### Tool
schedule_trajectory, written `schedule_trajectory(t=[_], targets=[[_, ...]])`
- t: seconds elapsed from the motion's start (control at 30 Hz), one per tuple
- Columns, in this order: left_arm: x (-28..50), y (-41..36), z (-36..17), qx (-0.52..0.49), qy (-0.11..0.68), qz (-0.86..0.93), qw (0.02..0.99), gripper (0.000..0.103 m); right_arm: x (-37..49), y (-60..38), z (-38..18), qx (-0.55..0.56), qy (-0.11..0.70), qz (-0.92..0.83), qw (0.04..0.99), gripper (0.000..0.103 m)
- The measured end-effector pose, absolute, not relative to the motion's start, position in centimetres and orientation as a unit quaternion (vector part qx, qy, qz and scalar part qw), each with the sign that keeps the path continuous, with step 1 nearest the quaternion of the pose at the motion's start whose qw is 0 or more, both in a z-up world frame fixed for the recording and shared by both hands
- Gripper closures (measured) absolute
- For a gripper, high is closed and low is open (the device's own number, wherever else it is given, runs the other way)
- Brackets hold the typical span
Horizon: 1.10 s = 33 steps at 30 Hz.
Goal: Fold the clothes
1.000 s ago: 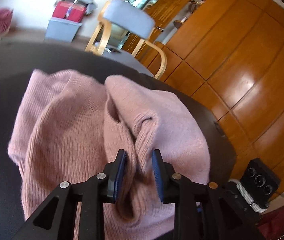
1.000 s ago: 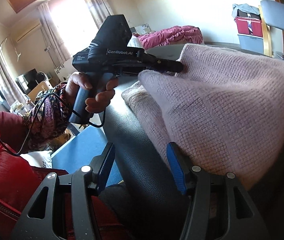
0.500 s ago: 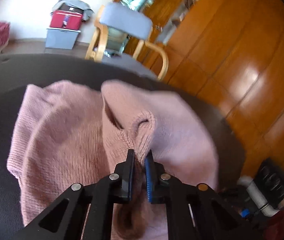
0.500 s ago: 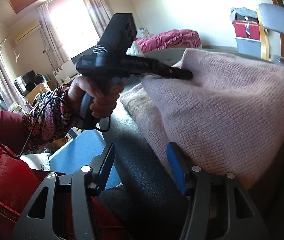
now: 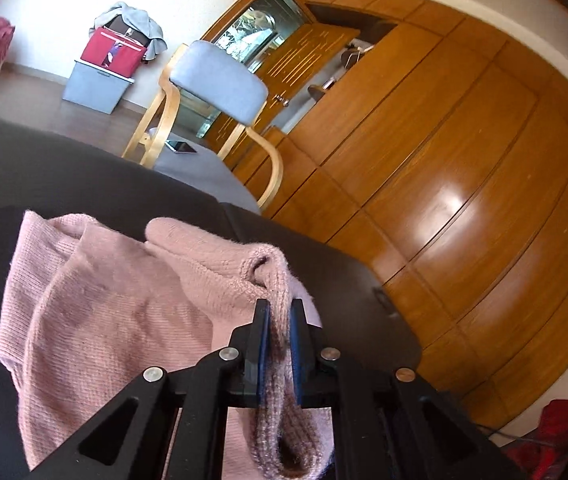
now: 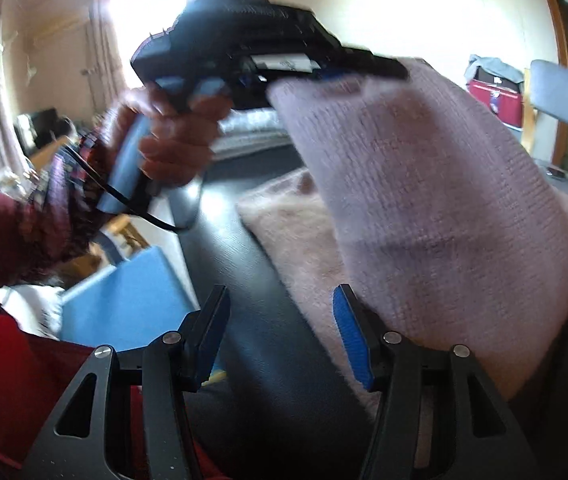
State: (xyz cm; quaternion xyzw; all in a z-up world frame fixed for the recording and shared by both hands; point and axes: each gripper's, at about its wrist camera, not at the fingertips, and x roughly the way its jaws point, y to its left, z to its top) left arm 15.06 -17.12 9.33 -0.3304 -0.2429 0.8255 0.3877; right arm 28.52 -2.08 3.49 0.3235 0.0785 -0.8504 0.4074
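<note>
partly folded: pink sweater (image 5: 116, 312) bunched on black table (image 5: 64, 176), ribbed edge pinched in left gripper (image 5: 280, 320), lifted; right gripper (image 6: 280, 332) spread, empty; flattening left.

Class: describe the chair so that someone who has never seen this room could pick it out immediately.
Start at the big wooden wardrobe wall. Before its glass-fronted cabinet, beyond the dark table, stands the chair. It alone has a curved pale-wood frame and grey-blue padded back.
</note>
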Motion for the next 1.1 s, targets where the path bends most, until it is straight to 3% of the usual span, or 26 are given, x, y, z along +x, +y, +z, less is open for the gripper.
schedule_trajectory(t=[0.3, 0.4, 0.5, 0.7, 0.8, 1.0, 1.1], targets=[[15.4, -17.5, 10.5, -0.307, -0.282, 0.810, 0.413, 0.095, 28.1, 1.7, 4.6, 0.330, 0.027, -0.872, 0.359, 0.046], [14.9, -17.4, 10.5, -0.304, -0.297, 0.803, 0.418, 0.095, 28.8, 1.7, 4.8, 0.323, 0.018, -0.860, 0.395, 0.045], [14.6, -17.2, 10.7, -0.296, -0.312, 0.796, 0.425, 0.095, 29.1, 0.0, 4.1, 0.321, 0.038, -0.852, 0.411, 0.034], [14.7, -15.9, 12.9, -0.275, -0.301, 0.795, 0.449, 0.095, 28.2, -0.8, 2.8, 0.353, 0.140, -0.878, 0.292, 0.039], [15.1, -15.9, 13.2, -0.261, -0.305, 0.795, 0.455, 0.095, 28.2, 1.3, 3.6, 0.355, 0.151, -0.889, 0.247, 0.037], [16.5, -18.9, 9.7, -0.263, -0.344, 0.795, 0.424, 0.095, 27.2, 4.7, 2.4, 0.407, 0.085, -0.875, 0.250, 0.037], [16.4, -20.7, 7.6, -0.266, -0.383, 0.785, 0.407, 0.095, 27.8, 4.3, 4.0, 0.377, 0.051, -0.866, 0.324, 0.037]])
